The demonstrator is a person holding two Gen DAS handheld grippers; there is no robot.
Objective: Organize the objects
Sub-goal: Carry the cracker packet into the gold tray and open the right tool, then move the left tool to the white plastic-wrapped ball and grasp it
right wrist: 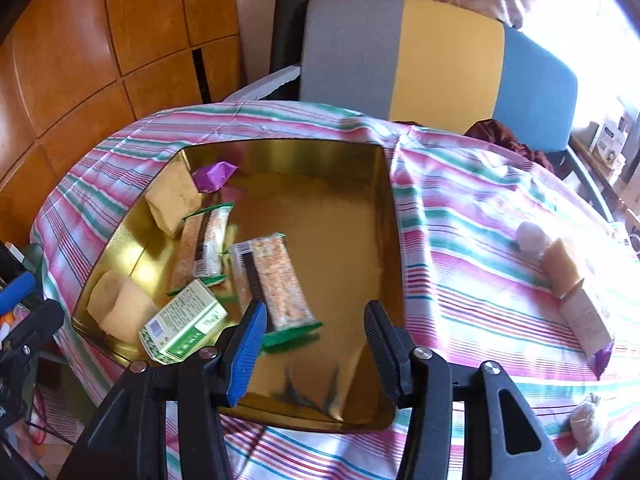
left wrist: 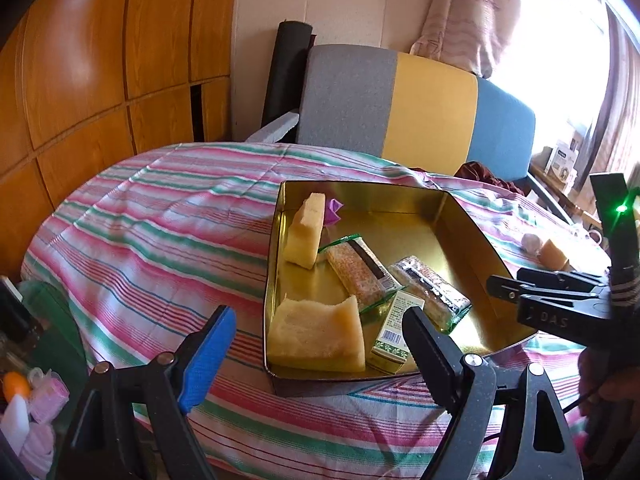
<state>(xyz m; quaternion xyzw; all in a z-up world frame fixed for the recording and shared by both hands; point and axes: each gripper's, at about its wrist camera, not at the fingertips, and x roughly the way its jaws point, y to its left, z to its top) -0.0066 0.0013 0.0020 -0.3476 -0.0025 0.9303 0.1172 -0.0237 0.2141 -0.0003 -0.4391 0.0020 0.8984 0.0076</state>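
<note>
You are hovering both the left gripper (left wrist: 316, 344) and right gripper (right wrist: 316, 348), parted and empty, over the gold tin (right wrist: 394, 264) already holding several snacks, while wrapped pieces (right wrist: 576, 292) are still lying on the striped cloth (right wrist: 480, 248).

Both tools are black plastic clamps with silver pivot screws. The left gripper (left wrist: 320, 340) and the right gripper (right wrist: 314, 344) each carry one ribbed blue pad and one ribbed black pad (white lettering and a green light show on the right one's body).
</note>
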